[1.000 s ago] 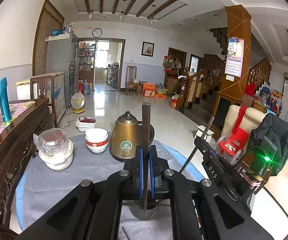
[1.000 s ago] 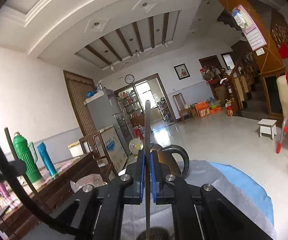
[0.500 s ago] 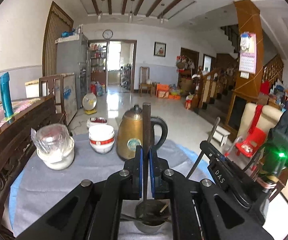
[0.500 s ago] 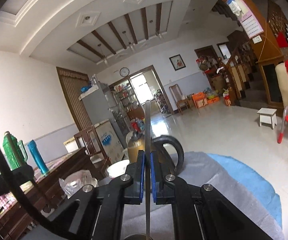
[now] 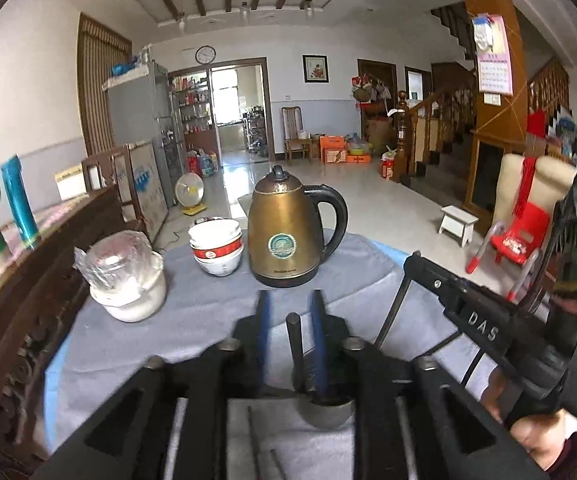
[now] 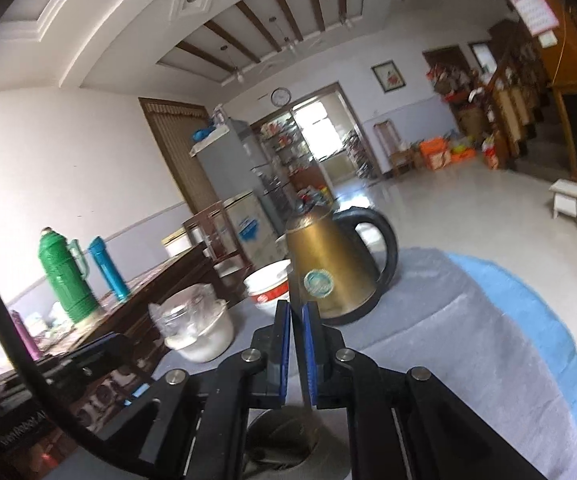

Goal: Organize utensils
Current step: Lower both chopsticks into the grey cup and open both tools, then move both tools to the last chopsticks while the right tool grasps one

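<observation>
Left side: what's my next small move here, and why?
Probably let the left gripper finish opening, then lift it straight up. Its jaws are opening around the dark utensil, whose lower end already sits in the metal cup, so it looks delivered.

We see a dark utensil handle (image 5: 295, 344) standing nearly upright in the metal cup (image 5: 326, 414), before the kettle (image 5: 284, 232).

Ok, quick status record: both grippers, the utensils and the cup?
left gripper: jaws opening, pads not pressing
dark utensil: between the left pads, standing in the metal cup
right gripper: shut on thin utensil
behind cup: kettle, stacked bowls, on grey cloth
</observation>
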Motion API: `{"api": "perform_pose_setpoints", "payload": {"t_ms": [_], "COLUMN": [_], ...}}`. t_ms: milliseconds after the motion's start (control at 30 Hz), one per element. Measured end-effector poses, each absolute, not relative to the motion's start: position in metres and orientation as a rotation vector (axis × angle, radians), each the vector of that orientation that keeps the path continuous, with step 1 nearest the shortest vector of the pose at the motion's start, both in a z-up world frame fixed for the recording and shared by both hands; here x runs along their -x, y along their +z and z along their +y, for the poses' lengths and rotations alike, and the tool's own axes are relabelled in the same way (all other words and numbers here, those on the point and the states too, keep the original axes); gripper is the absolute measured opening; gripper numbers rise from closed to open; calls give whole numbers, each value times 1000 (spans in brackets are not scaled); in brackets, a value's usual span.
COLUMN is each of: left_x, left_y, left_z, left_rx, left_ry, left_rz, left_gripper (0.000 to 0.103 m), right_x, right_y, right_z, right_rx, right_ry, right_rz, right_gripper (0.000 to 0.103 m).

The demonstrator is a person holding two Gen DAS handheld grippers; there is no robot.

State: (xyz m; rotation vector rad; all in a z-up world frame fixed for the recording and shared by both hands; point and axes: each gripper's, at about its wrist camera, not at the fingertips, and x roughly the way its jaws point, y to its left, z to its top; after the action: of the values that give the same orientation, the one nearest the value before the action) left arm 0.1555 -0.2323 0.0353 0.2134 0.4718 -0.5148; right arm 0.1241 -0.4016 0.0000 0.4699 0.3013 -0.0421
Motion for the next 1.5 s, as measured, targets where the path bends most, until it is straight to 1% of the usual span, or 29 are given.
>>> {"api": "perform_pose_setpoints", "payload": {"t_ms": [33,67,100,167,233,400,600,867,1100,1500], "left_x": [-151,-148,-145,-140,-137,-131,-124,-117,-127,-152], "left_y": [36,36,36,37,37,36,31,10,-15,-58], "left_z": [-230,-227,-225,-219,-215,-202,-187,-163,-140,-114], "left_rx": [-224,-233,-239,-257,-268,-288,-290,-332,-324,-308], "left_ry": [-503,-490,-483,-461,-450,-427,-426,-400,-361,-303], "left_rz": [460,450,443,435,439,424,443,487,571,711], "left_gripper": [41,44,46,47,54,60,61,61,61,61], "right_x": [-122,-120,-117,-111,-106,-87,-70,-41,-35,-59], "right_y": [-1,-1,0,-1,-3,-6,-11,-31,-59,-105], "right_z": [-401,-399,-398,-397,-398,-401,-400,-400,-384,-333], "right_rx": [-472,-473,-475,-488,-517,-558,-570,-593,-587,-557], "right_ry": [-37,-32,-29,-28,-17,-16,-38,-70,-47,10], "right_rz": [304,310,315,313,312,304,310,339,449,626], "right_gripper": [10,10,10,10,11,11,11,11,11,11]}}
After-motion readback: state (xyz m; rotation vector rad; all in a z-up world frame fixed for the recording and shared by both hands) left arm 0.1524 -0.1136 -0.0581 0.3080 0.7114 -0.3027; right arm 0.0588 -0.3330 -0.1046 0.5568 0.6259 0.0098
